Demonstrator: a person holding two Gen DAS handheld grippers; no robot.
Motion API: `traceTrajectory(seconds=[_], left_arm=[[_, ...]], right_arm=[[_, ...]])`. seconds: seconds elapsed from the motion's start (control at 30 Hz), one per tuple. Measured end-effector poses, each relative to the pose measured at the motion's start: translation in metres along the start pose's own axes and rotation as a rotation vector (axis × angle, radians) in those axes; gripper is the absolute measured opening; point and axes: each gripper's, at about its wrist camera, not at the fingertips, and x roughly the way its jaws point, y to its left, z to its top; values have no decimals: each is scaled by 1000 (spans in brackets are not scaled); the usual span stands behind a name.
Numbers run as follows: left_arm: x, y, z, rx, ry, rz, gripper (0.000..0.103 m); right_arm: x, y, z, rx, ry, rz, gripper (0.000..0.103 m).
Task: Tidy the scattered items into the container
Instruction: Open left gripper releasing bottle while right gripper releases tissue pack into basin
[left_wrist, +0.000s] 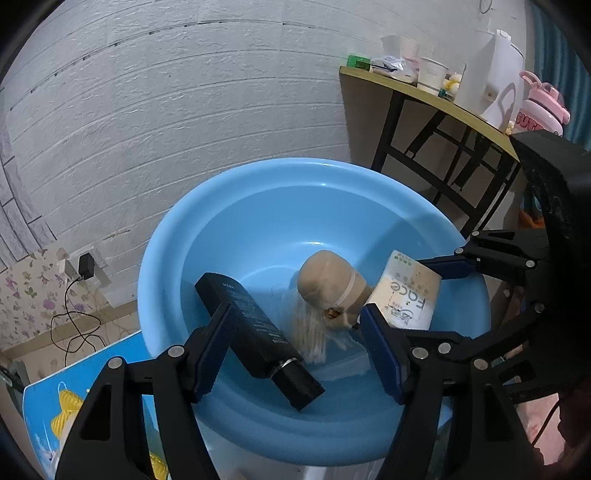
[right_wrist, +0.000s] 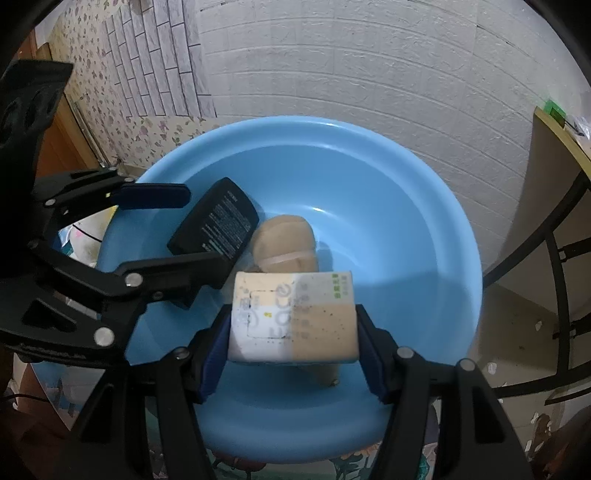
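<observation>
We hold the tissue pack (right_wrist: 293, 317) clamped across our right gripper (right_wrist: 291, 354) above the blue basin (right_wrist: 424, 206), while our left gripper (left_wrist: 295, 347), jaws wide, has the black bottle (left_wrist: 255, 332) loose between them.

Left gripper (left_wrist: 295, 343): two matte black linkage arms, each ending in a flat blue pad with a ribbed edge. Silver round screw heads mark every pivot (several per arm), and triangular cut-outs lighten the black base plates. Right gripper (right_wrist: 291, 339): the same build, black arms, blue pads, silver pivot screws. Its body (left_wrist: 554, 206), seen from the left wrist view, is a black, rough-textured block with rounded corners.
</observation>
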Motion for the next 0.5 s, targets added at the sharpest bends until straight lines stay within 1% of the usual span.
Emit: traceTrajectory(seconds=[0.23, 0.33, 0.4, 0.47, 0.5], left_arm=[[-13, 2, -6, 0, -13, 14, 70], [-21, 5, -10, -12, -20, 21, 74], [-26, 7, -13, -14, -28, 25, 74], [-32, 7, -15, -13, -36, 32, 74], [-34, 7, -16, -12, -39, 35, 74]], right_arm=[[3, 4, 3, -2, 6, -10, 62], [1, 4, 4, -3, 14, -8, 62], [0, 5, 4, -2, 16, -1, 63], [-3, 7, 3, 4, 11, 14, 67], [-4, 6, 3, 8, 9, 15, 71]])
